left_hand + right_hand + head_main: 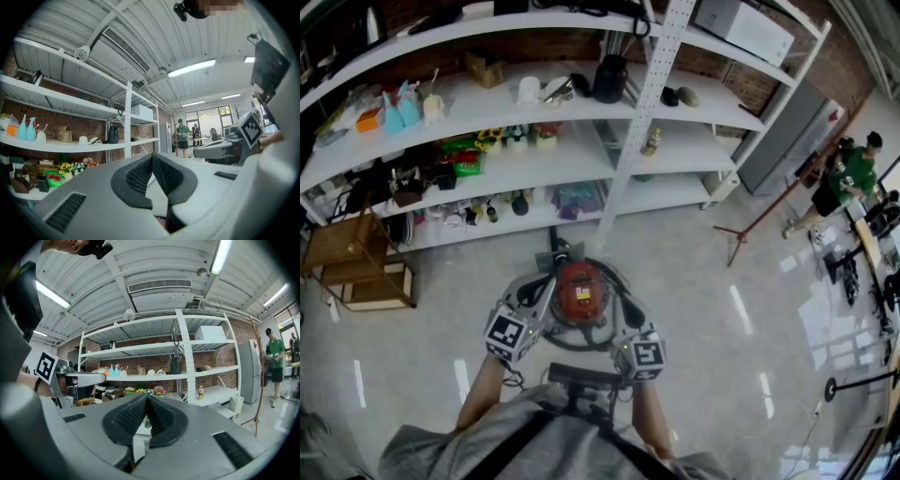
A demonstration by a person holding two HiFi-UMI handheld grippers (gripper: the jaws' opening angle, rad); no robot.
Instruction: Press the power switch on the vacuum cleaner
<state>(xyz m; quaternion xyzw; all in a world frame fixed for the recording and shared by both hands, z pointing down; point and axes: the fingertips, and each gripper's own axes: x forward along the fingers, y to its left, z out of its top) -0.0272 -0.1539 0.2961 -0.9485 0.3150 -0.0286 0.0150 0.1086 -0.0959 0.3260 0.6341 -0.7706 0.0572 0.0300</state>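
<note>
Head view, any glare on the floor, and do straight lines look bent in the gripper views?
Head view: white glare streaks on the glossy floor, shelves bowed. Left gripper view: ceiling light blown out, corners black. Right gripper view: same shelves arch, dark edges.

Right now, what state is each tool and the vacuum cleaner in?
Left tool, shut, nothing between its jaws.
Right tool, shut, nothing between its jaws.
Vacuum cleaner, standing on the floor, between the tools in the head view; running or not cannot be told.
</note>
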